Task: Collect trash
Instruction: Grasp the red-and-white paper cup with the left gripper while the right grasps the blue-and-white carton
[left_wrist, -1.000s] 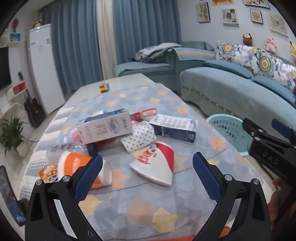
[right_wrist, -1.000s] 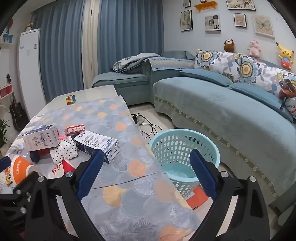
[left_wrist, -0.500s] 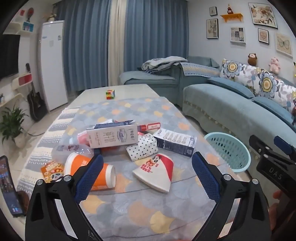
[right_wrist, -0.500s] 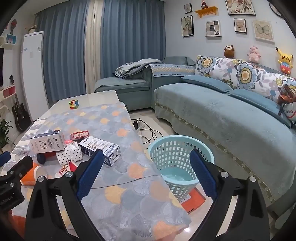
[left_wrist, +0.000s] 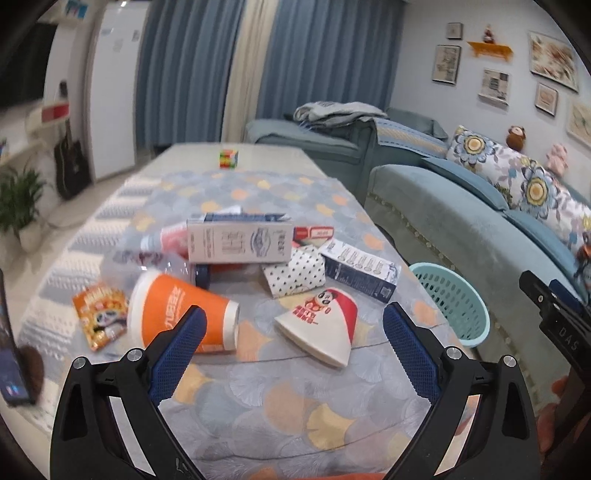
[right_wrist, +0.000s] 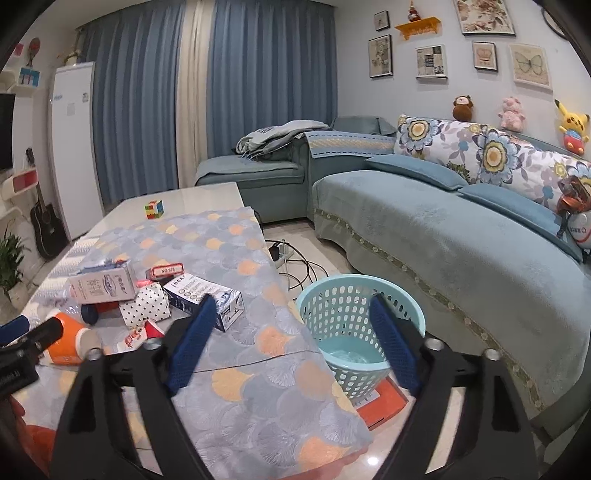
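Trash lies in a pile on the cloth-covered table (left_wrist: 258, 398): an orange paper cup (left_wrist: 173, 314) on its side, a flattened red-and-white cup (left_wrist: 325, 328), a white carton (left_wrist: 240, 240), a dotted box (left_wrist: 295, 271), a blue-and-white box (left_wrist: 360, 267) and a snack packet (left_wrist: 98, 314). My left gripper (left_wrist: 291, 350) is open and empty, just short of the two cups. My right gripper (right_wrist: 291, 343) is open and empty, above the table's right edge beside the teal basket (right_wrist: 360, 332). The pile (right_wrist: 147, 295) shows at its left.
The basket (left_wrist: 450, 302) stands on the floor between the table and a blue sofa (right_wrist: 443, 236). A puzzle cube (left_wrist: 229, 158) sits at the table's far end. A phone (left_wrist: 9, 354) stands at the left edge. Cables and a power strip (right_wrist: 291, 258) lie on the floor.
Both grippers have drawn back and risen a little, still open. The trash pile and basket have not moved.
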